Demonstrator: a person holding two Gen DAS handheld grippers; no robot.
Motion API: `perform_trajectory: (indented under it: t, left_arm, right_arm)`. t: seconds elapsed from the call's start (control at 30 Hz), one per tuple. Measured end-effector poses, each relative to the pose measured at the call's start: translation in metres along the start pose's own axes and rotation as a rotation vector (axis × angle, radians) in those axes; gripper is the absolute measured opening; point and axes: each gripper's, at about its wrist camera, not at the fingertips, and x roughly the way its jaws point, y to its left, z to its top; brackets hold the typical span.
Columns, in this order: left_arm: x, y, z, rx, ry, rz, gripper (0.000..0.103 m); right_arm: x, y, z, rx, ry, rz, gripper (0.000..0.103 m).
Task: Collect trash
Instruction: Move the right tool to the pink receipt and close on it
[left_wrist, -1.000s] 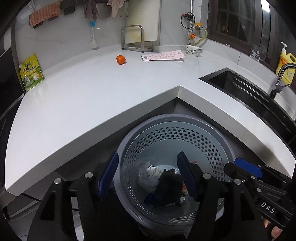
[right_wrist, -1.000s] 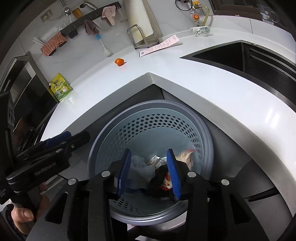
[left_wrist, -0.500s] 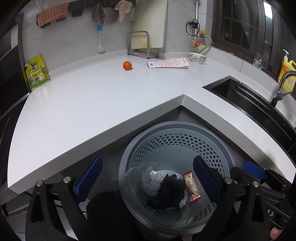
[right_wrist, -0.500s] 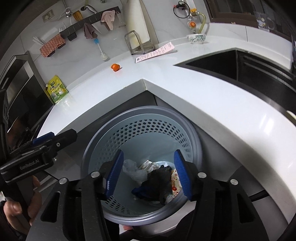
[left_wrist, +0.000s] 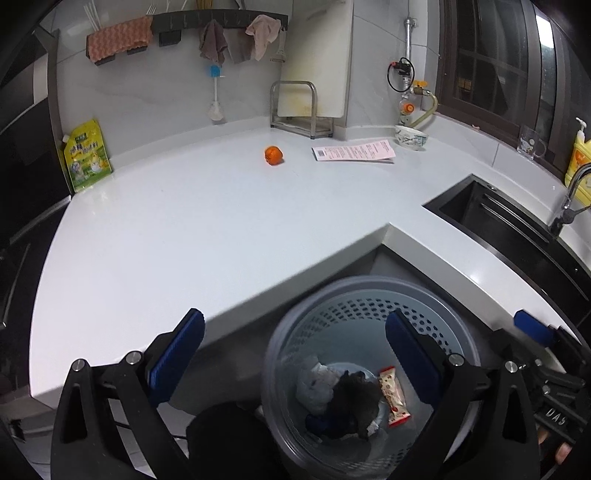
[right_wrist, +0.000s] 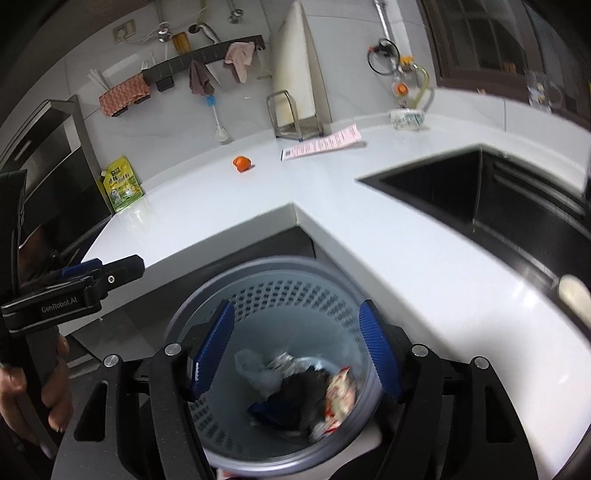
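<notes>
- The left gripper (left_wrist: 293, 356) hung over the perforated grey bin (left_wrist: 373, 291) with its jaws spread fully apart and nothing between them; they had just been opening.
- The right gripper (right_wrist: 297, 352) hovered above the same bin, its jaws also apart and empty, likewise just opened.
- Inside the bin lay the collected trash: a red-and-white snack wrapper (left_wrist: 393, 397), a dark crumpled piece (left_wrist: 354, 400) and a pale crumpled wad (left_wrist: 316, 384), all resting on the bottom.
- Judged from this, 1 drop-off looked complete, since both grippers stood empty over the bin.
- On the white counter (left_wrist: 184, 229) an orange object (left_wrist: 273, 155) and a printed paper slip (left_wrist: 352, 152) remained, well apart from the bin; whether either counted as trash I could not tell.
- A green pouch (left_wrist: 86, 155) leaned against the wall, and a bowl (left_wrist: 411, 137) stood near the slip; these looked like kitchen items rather than litter.
- If the orange object and slip were trash, 2 pickups seemed left.
</notes>
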Motion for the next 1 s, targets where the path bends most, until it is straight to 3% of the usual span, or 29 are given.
perform_trajectory:
  t: [0.47,0.67,0.87,1.0]
  left_arm:
    - [0.041,0.035,0.101,-0.063,-0.081,0.084,0.097]
    - [0.085,0.043,0.137,-0.098,-0.043,0.142,0.097]
    - [0.128,0.046,0.157,-0.147,-0.001,0.147,0.097]
    - [0.15,0.043,0.164,-0.154,0.035,0.137,0.097]
  right_arm:
    - [0.063,-0.023,0.14,-0.212,0.012,0.123,0.074]
    - [0.131,-0.022,0.195,-0.362,0.081,0.133,0.074]
    - [0.199,-0.029,0.242,-0.446,0.138,0.178,0.074]
    - [0.244,-0.033,0.265,-0.531,0.183,0.152,0.074]
